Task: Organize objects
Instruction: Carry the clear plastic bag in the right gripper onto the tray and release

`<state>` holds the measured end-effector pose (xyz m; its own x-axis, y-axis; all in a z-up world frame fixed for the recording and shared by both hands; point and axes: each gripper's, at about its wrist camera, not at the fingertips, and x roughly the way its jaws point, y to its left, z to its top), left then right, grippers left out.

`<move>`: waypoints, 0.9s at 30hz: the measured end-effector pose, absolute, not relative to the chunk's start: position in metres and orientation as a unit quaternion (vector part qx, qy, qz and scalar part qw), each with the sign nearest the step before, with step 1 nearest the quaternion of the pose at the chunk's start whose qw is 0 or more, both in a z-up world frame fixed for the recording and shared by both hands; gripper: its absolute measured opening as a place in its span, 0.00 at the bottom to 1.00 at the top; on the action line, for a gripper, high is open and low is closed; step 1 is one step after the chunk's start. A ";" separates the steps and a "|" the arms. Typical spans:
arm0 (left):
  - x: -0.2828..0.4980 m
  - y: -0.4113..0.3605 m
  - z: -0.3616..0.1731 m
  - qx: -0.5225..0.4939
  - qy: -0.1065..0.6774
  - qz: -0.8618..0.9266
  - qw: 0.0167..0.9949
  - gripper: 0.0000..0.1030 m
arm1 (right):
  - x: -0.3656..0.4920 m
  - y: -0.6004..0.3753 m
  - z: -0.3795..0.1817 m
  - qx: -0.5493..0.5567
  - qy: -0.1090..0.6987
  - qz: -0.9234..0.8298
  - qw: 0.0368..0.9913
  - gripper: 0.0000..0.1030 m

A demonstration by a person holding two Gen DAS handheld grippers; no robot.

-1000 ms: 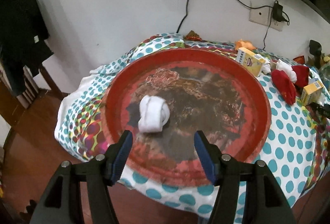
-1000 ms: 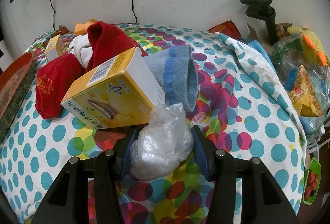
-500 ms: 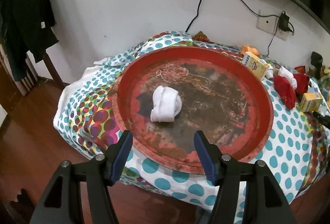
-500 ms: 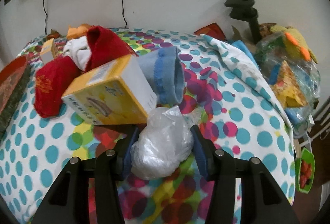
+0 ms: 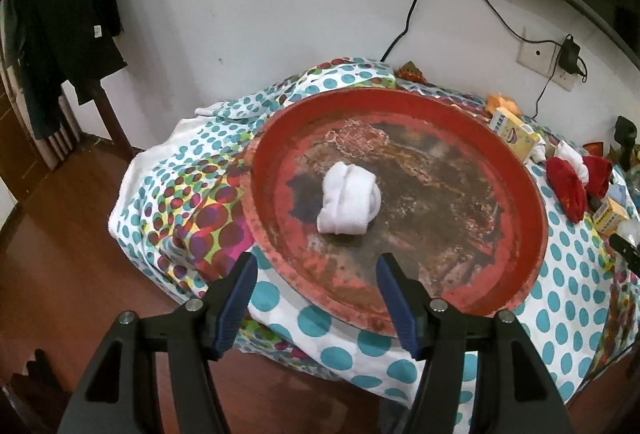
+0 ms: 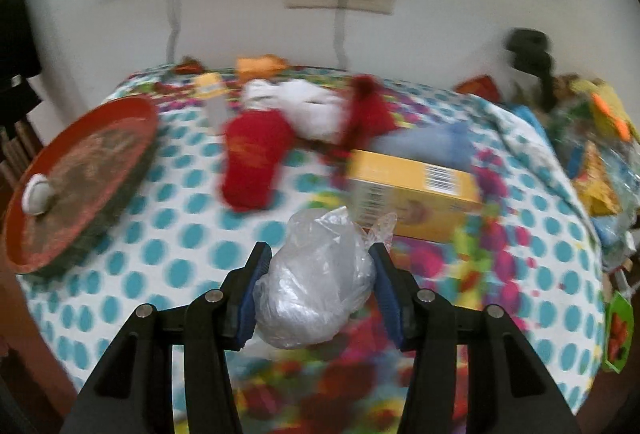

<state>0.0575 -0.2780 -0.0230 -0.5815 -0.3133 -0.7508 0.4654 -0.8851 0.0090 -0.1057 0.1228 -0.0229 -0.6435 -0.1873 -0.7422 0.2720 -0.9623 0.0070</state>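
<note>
Crumpled clear plastic bag (image 6: 316,282) sits pinched between the blue pads of the right gripper (image 6: 320,286), bulging out above and below them. It is a rough lump, slightly longer from the gripper body out toward the tips than it is wide, with a wrinkled tail poking up and to the right toward the yellow box (image 6: 416,194). The bag hangs above the dotted cloth covering the table (image 6: 168,234), with the yellow box just behind it; that box lies flat, its long side running left to right and its barcode face turned up. This view is smeared by motion, so finer detail is lost.

Taking the yellow box as the marker: a red sock (image 6: 252,162) lies to its left, a white cloth (image 6: 308,106) and a dark red one (image 6: 368,110) behind it, and a blue sock (image 6: 436,142) right against its back edge. Far to its left the round red tray (image 6: 120,122) rests on the table's edge.

From the other side, the left gripper (image 5: 314,298) hovers over the near rim of that tray (image 5: 400,102), jaws wide apart with nothing between them. A rolled white sock (image 5: 348,204) lies on the tray's worn floor, left of centre, its long axis running roughly toward the gripper.
</note>
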 end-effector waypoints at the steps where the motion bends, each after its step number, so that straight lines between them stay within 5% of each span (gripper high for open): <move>1: 0.057 -0.280 -0.024 0.402 0.096 -0.883 0.220 0.62 | -0.106 0.116 -0.022 0.402 0.054 -0.904 0.135 0.46; 15: 0.063 -0.306 -0.029 0.401 0.123 -0.876 0.240 0.62 | -0.095 -0.060 0.000 0.381 0.117 -0.870 0.292 0.47; 27: 0.067 -0.323 -0.035 0.403 0.141 -0.868 0.252 0.62 | -0.107 -0.155 -0.028 0.419 0.147 -0.832 0.334 0.47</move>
<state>0.0674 -0.3230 -0.0348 -0.5470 -0.3244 -0.7717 0.5520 -0.8328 -0.0412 -0.1072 -0.1549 -0.0282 -0.4268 -0.4323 -0.7943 0.6781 -0.7341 0.0352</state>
